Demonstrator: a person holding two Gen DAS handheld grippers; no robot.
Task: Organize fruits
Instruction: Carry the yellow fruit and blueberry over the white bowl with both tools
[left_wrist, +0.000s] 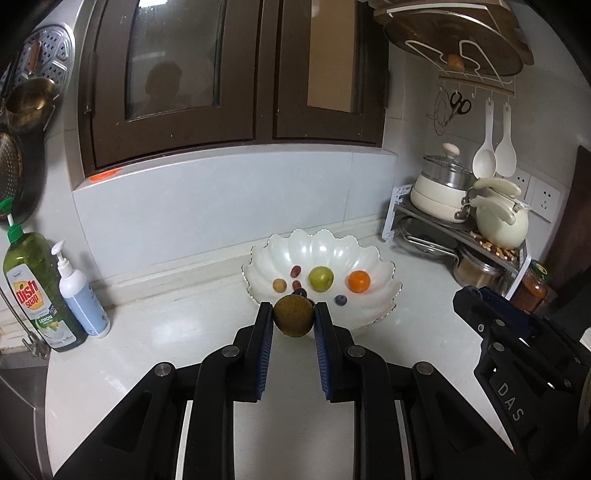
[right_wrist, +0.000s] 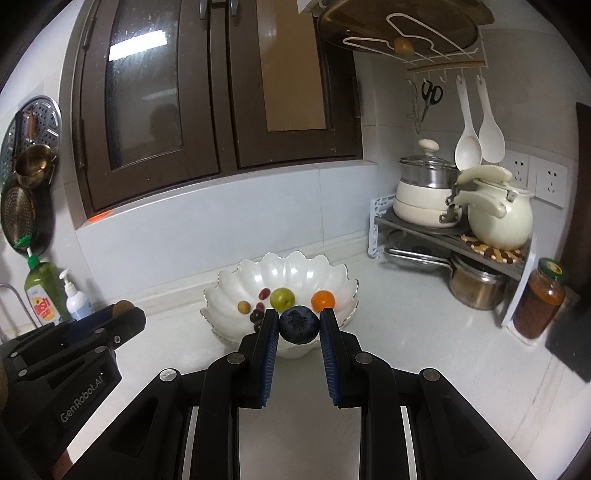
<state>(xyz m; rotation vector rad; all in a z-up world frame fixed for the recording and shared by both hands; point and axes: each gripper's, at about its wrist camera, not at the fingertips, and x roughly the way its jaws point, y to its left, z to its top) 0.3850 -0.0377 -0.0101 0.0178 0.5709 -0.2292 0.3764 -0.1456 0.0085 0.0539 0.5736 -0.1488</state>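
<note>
My left gripper (left_wrist: 293, 314) is shut on a round brown-green fruit (left_wrist: 293, 316), held above the counter just in front of the white scalloped bowl (left_wrist: 369, 258). My right gripper (right_wrist: 298, 321) is shut on a dark blueberry (right_wrist: 298, 325), also in front of the bowl (right_wrist: 229, 280). Inside the bowl lie a green fruit (left_wrist: 320, 279), an orange (left_wrist: 359, 281), a small yellow fruit (left_wrist: 279, 285), red grapes (left_wrist: 294, 271) and another blueberry (left_wrist: 341, 300). The right gripper's tip (left_wrist: 466, 301) shows at the right edge of the left wrist view; what it holds is hidden there.
A dish soap bottle (left_wrist: 37, 291) and a pump bottle (left_wrist: 82, 295) stand at the left by the sink. At the right, a rack (right_wrist: 443, 236) carries pots and a cream kettle (right_wrist: 498, 218), with a jar (right_wrist: 539, 302) beside it. Dark cabinets hang above.
</note>
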